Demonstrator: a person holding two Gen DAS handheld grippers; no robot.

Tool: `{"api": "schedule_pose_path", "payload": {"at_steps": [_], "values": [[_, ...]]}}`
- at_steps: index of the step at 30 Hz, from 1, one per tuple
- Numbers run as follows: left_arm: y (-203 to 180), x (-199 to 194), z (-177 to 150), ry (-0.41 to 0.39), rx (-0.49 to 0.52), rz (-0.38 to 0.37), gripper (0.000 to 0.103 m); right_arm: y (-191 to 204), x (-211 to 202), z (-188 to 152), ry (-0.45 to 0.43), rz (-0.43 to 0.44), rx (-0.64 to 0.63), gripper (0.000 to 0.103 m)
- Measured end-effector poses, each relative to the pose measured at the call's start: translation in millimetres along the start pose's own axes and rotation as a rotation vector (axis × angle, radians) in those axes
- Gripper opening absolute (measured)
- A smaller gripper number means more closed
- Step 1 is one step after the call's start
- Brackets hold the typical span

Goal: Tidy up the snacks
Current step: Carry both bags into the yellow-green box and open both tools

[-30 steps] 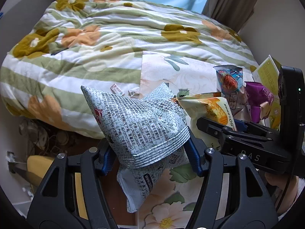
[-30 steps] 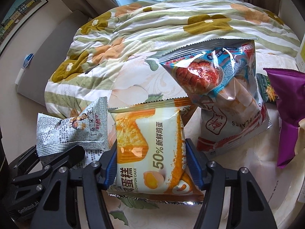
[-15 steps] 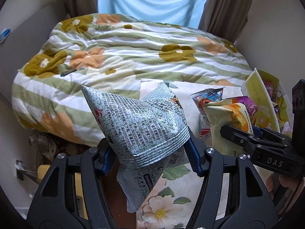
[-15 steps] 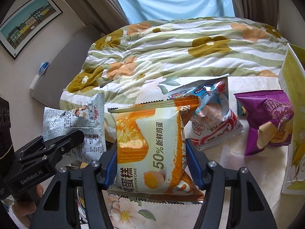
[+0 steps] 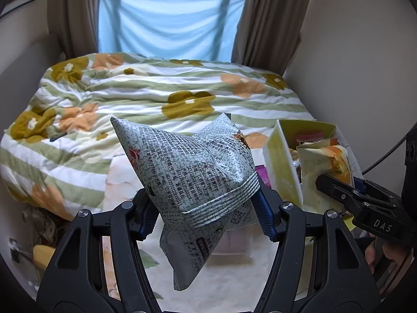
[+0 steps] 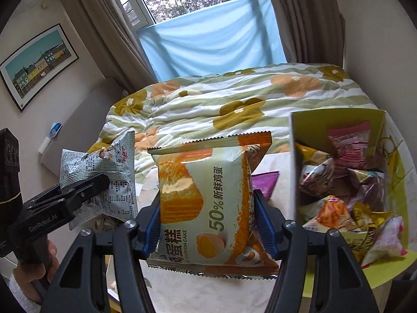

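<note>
Crinkly grey foil packet [image 5: 198, 180] puffs, pinched in left tool [image 5: 206, 215].

Both cameras ride just behind their own hand-held gripper fingers and look forward and downward along them, toward the far window. The left wrist view sits left in the scene, very near its grey snack packet [image 5: 198, 180], with the other hand-held gripper [image 5: 336, 182] at its right edge. The right wrist view sits to the right, close on the orange cake packet [image 6: 208, 203], and sees the left hand-held gripper [image 6: 86, 185] at its left. Both share the bed [image 5: 156, 99], blue curtain [image 5: 166, 23] and yellow-green box [image 6: 338, 122].
</note>
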State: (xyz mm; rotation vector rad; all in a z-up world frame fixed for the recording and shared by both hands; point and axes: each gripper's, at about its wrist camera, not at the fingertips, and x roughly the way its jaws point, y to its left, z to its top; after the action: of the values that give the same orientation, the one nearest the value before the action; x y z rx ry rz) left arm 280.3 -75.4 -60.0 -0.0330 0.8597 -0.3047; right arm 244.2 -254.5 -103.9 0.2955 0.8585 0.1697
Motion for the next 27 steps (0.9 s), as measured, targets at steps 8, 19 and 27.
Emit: {"api": "schedule_pose_path", "payload": {"at_steps": [8,19,27], "values": [[-132.6,56.6,17.0,0.025,0.031,-0.098,0.060,-119.7,-54.4,25.2,-0.061,-0.071,0.055,0.059],[-245.9,165.8,16.6,0.175,0.063,-0.169,0.061,-221.7,-67.8,43.6,-0.025,-0.118,0.104,0.059],[-250.0,186.5,6.2,0.223,0.097,-0.134,0.103,-246.3,-65.0,41.7,-0.014,-0.127,0.162,0.059]]}}
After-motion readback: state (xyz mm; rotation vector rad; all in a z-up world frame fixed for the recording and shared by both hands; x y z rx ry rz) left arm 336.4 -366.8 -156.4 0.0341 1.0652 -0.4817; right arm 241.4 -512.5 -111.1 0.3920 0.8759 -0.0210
